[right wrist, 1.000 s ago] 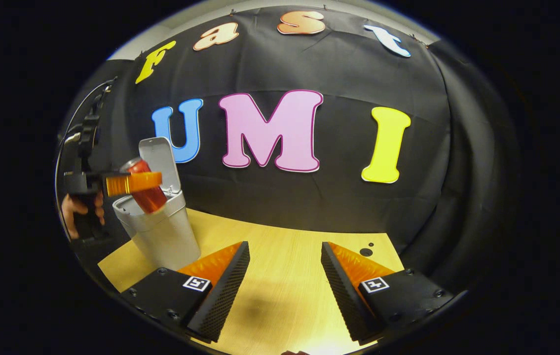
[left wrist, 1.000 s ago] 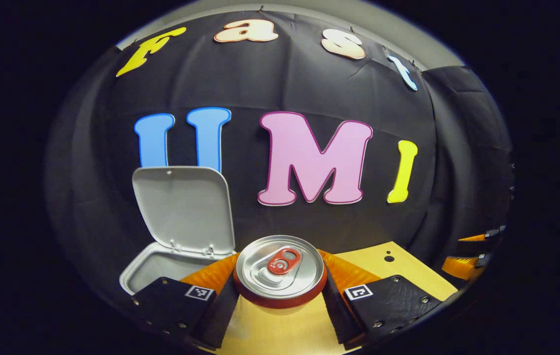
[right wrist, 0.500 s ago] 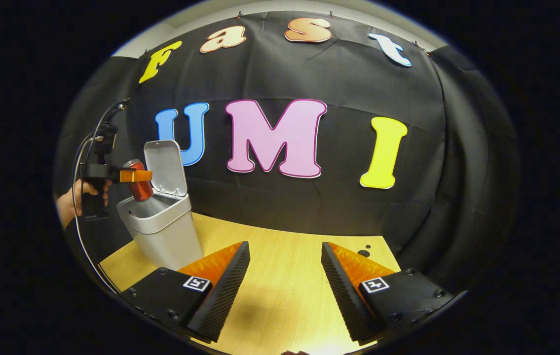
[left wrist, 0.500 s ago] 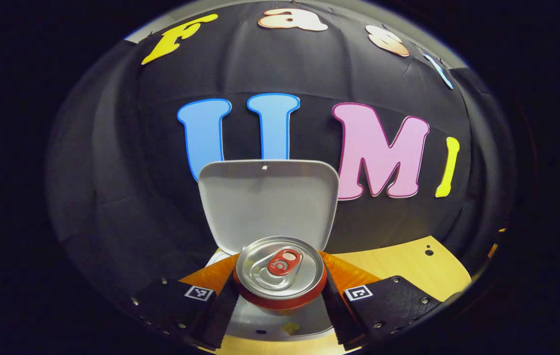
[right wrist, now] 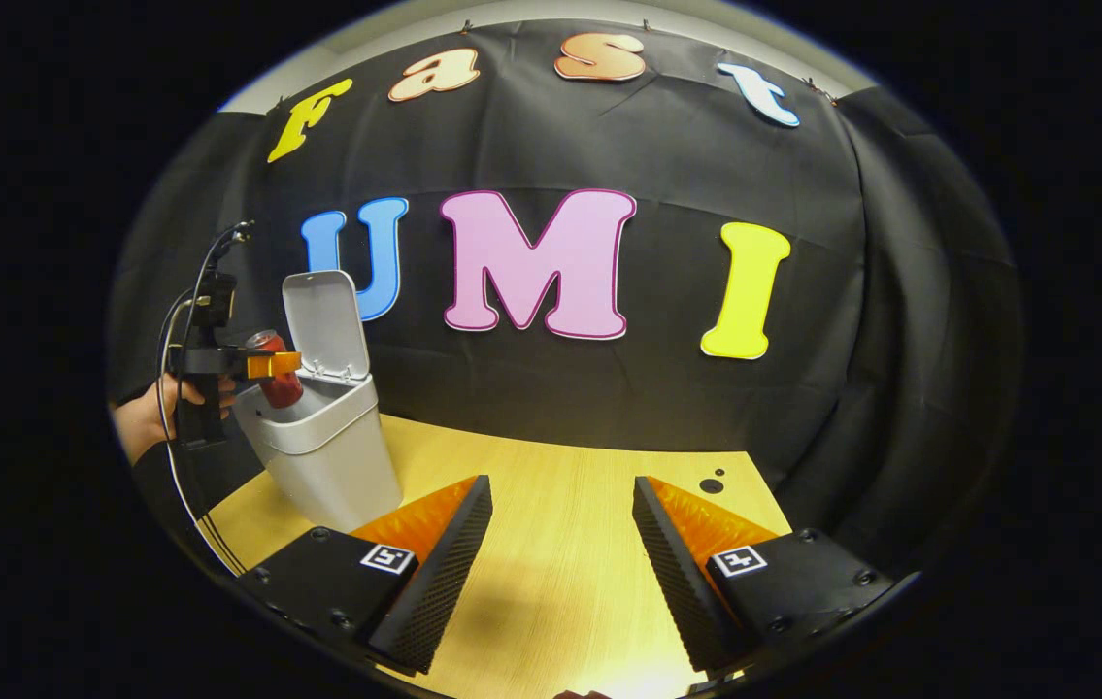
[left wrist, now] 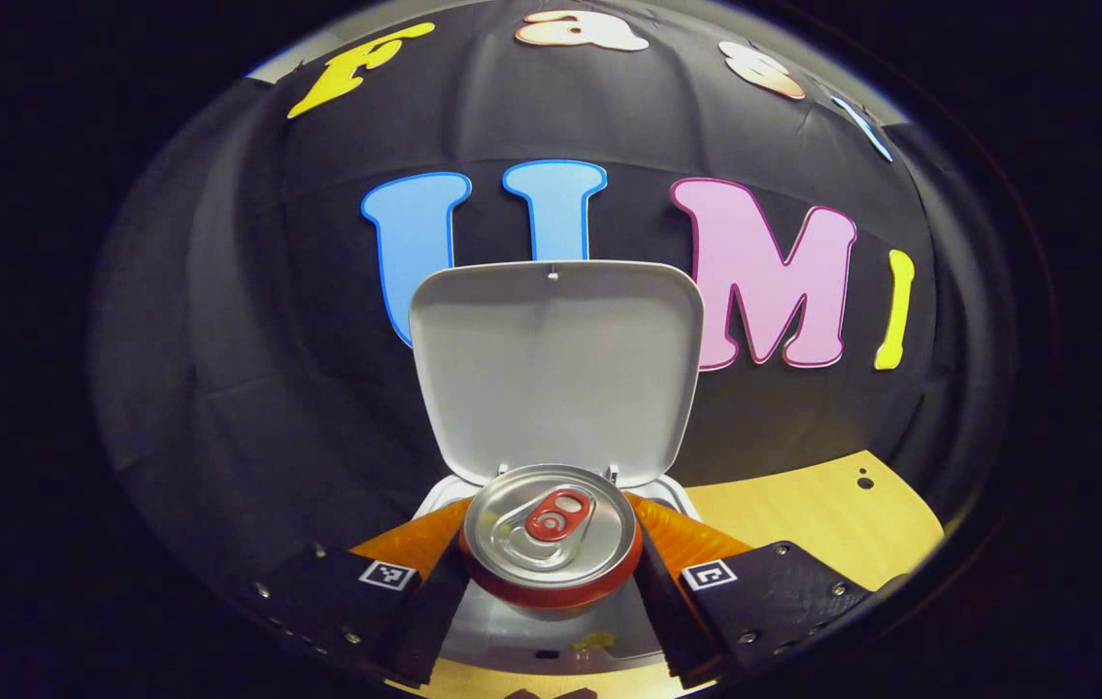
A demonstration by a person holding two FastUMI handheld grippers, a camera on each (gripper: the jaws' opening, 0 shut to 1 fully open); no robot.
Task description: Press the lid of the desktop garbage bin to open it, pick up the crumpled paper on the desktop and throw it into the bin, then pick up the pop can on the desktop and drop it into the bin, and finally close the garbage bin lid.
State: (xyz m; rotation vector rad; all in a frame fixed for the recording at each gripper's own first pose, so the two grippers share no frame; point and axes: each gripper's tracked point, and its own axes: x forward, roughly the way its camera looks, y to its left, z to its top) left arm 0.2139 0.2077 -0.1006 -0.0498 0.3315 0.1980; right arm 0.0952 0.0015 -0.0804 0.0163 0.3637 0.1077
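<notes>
A: In the left gripper view we count one red pop can with a silver top and red tab (left wrist: 551, 532), clamped between the two fingers (left wrist: 424, 607) of the left gripper (left wrist: 551, 582), one pressing each side of it.

B: And we see one pale grey plastic desktop bin (left wrist: 551, 636) right below the can, its one hinged lid (left wrist: 555, 369) standing upright and open behind. A small yellowish scrap (left wrist: 594, 641) lies inside; we cannot tell what it is.

A: One light wooden table (left wrist: 803, 515) shows to the right.

B: In the right gripper view we count the same bin (right wrist: 322, 456) at far left on the table (right wrist: 560, 544), lid (right wrist: 325, 325) up. One hand (right wrist: 148, 422) holds the left gripper (right wrist: 264, 366) with the can (right wrist: 279, 369) tilted just over the bin's mouth.

A: The right gripper (right wrist: 560, 573) hovers over bare table, its two fingers (right wrist: 444, 573) wide apart, gripping nothing.
</notes>
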